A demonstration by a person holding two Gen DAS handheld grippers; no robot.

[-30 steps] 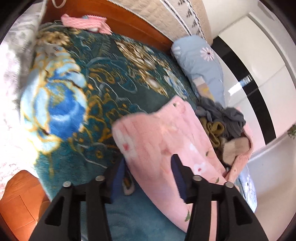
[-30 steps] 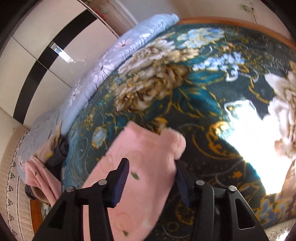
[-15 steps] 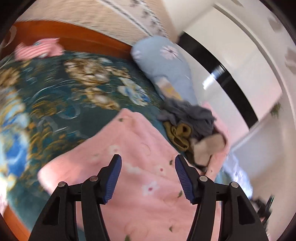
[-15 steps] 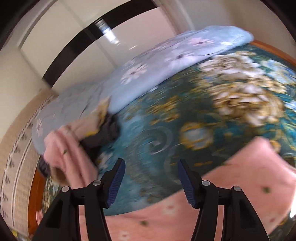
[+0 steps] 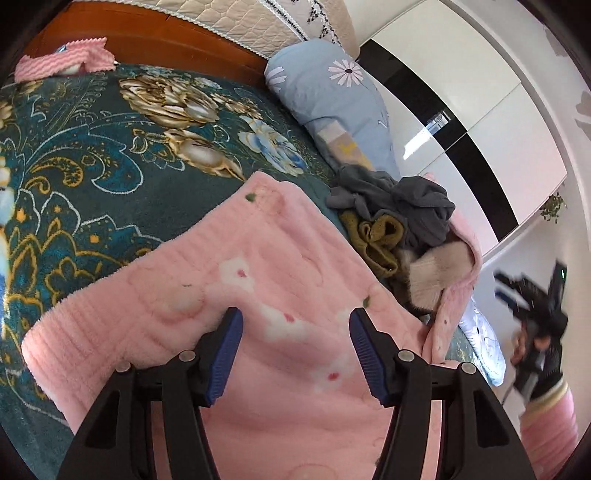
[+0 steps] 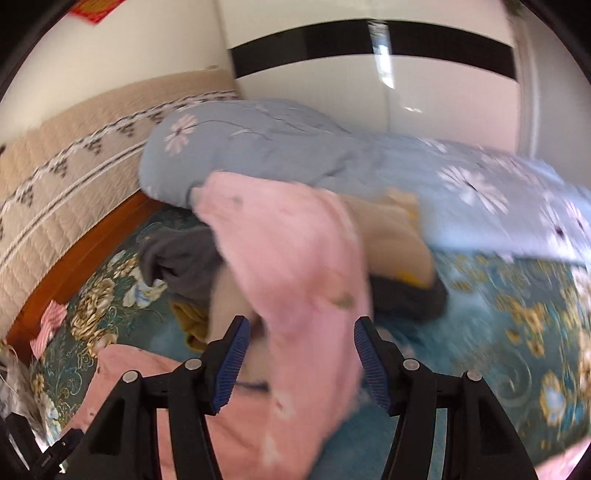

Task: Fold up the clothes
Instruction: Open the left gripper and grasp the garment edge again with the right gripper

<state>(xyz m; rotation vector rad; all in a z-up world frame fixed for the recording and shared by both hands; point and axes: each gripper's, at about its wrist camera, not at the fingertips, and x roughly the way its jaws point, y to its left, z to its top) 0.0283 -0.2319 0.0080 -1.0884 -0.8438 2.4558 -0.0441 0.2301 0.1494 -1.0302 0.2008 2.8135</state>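
Both the left gripper [image 5: 295,347] and right gripper [image 6: 301,356] have jaws wide, holding nothing; the pink fleece garment [image 5: 258,295] lies spread on the bed [image 5: 92,166] beside the clothes pile [image 5: 399,221]; best pinch one edge cleanly, single layer.

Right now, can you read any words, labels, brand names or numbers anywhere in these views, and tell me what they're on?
No text reads in either view.
Red paper on the wall, top left in the right wrist view: cut off by the frame edge, nothing legible.
Pink fleece garment, light blue quilt, teal floral blanket: only flower patterns, no lettering.
Left gripper and right gripper: no markings visible.
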